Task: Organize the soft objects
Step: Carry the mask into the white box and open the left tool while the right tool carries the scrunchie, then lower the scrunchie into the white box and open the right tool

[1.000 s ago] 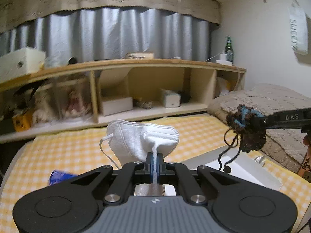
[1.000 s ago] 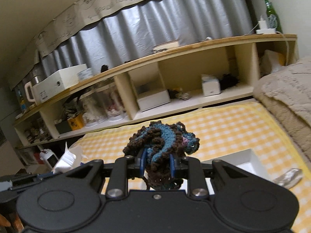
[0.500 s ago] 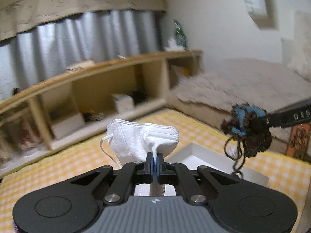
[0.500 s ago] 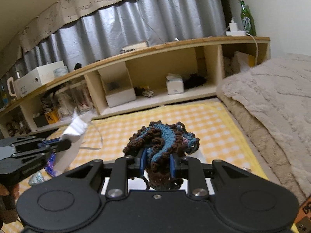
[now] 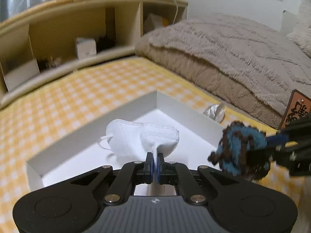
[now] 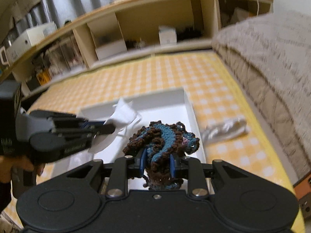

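Observation:
My left gripper (image 5: 155,160) is shut on a white face mask (image 5: 141,139) and holds it above the white box (image 5: 93,120). It also shows in the right wrist view (image 6: 108,129), with the mask (image 6: 122,116) over the box (image 6: 188,103). My right gripper (image 6: 157,164) is shut on a brown and blue crocheted piece (image 6: 163,139), held over the box's near right part. In the left wrist view the right gripper (image 5: 272,145) comes in from the right with the crocheted piece (image 5: 241,149).
The box lies on a yellow checked cloth (image 5: 97,89). A crumpled silvery-white bag (image 6: 225,130) lies right of the box. A beige fleece blanket (image 5: 233,52) rises at the right. A wooden shelf unit (image 6: 145,25) with boxes stands behind.
Both grippers have tilted down and moved over the white box, each keeping its object. The mask and the crocheted piece are now lower, just above the box.

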`<state>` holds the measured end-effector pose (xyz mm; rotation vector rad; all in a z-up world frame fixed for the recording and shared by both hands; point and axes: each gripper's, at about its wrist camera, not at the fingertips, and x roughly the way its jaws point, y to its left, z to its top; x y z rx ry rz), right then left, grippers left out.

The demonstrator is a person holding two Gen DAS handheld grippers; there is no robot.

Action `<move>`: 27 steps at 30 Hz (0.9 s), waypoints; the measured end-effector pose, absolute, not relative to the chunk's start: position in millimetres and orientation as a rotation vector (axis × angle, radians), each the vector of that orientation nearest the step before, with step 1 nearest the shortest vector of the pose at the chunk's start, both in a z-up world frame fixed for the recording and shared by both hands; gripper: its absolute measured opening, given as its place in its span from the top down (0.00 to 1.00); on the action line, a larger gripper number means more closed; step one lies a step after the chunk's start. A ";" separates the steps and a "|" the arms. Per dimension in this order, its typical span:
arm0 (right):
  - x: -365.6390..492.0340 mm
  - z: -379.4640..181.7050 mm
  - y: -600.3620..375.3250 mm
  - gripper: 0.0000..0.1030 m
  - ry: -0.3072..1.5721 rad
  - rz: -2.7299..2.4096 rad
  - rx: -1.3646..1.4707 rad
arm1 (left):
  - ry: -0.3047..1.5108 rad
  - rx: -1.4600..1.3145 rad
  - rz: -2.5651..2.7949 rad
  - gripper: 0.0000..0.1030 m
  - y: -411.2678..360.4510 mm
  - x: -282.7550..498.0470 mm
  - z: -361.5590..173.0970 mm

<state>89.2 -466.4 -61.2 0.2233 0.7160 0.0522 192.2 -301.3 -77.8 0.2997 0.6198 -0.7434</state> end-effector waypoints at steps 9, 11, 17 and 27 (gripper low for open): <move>102.8 -100.7 -463.1 0.75 0.837 0.051 0.199 | 0.783 0.244 -0.736 0.59 -294.7 211.5 -108.3; 105.4 -104.8 -461.0 0.75 0.855 0.050 0.188 | 0.805 0.224 -0.729 0.52 -291.1 213.9 -112.6; 109.3 -108.9 -458.8 0.73 0.889 0.044 0.164 | 0.826 0.145 -0.720 0.36 -285.4 214.1 -113.4; 108.0 -107.3 -448.5 0.73 0.912 0.064 0.122 | 0.791 0.035 -0.636 0.40 -255.4 226.2 -100.7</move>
